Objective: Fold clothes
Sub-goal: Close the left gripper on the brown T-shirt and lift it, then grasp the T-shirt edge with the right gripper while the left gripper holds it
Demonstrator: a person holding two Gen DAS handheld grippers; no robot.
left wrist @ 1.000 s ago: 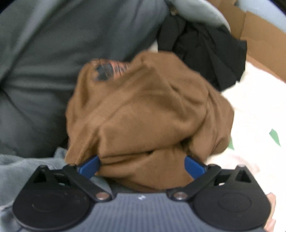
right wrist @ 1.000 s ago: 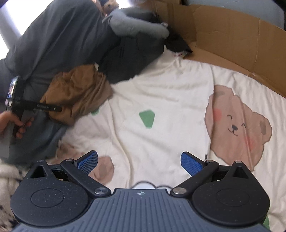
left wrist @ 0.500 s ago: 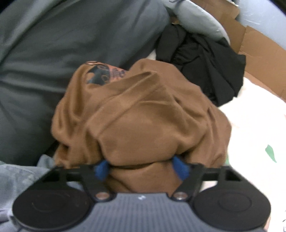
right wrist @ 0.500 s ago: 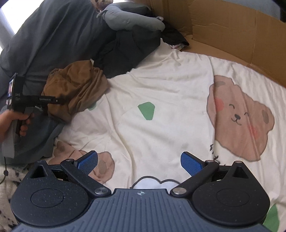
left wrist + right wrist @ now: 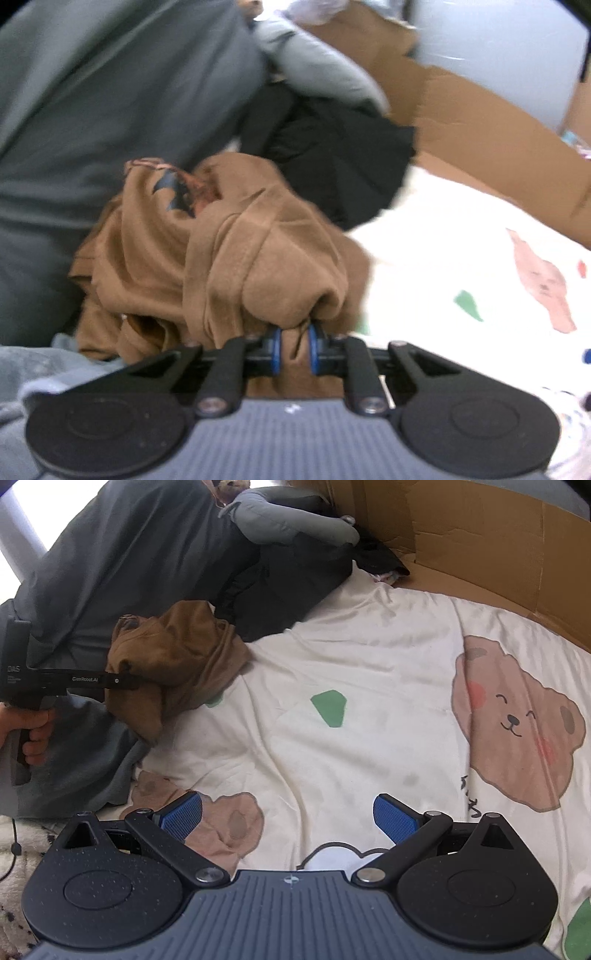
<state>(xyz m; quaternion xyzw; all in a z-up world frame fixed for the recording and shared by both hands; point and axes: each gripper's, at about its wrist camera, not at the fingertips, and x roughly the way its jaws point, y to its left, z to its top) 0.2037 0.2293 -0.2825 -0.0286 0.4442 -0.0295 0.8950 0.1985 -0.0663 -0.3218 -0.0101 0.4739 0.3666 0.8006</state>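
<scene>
A crumpled brown garment (image 5: pixel 229 266) with a dark print lies bunched at the left edge of the bed. My left gripper (image 5: pixel 294 345) is shut on a fold of the brown garment, its blue pads pinching the cloth. From the right wrist view the same brown garment (image 5: pixel 177 657) hangs from the left gripper (image 5: pixel 125 681), which a hand (image 5: pixel 31 731) holds. My right gripper (image 5: pixel 288 818) stands open over the white bear-print sheet (image 5: pixel 369 701), nothing between its fingers.
A large grey garment (image 5: pixel 103 110), a black garment (image 5: pixel 332 155) and a light grey sleeve (image 5: pixel 317 74) are piled behind the brown one. Cardboard walls (image 5: pixel 480 535) border the bed at the back and right. A grey blanket (image 5: pixel 74 768) lies at the left.
My left gripper has shut on the brown garment and lifted a fold of it. The right gripper drew back a little over the sheet and stayed open.
</scene>
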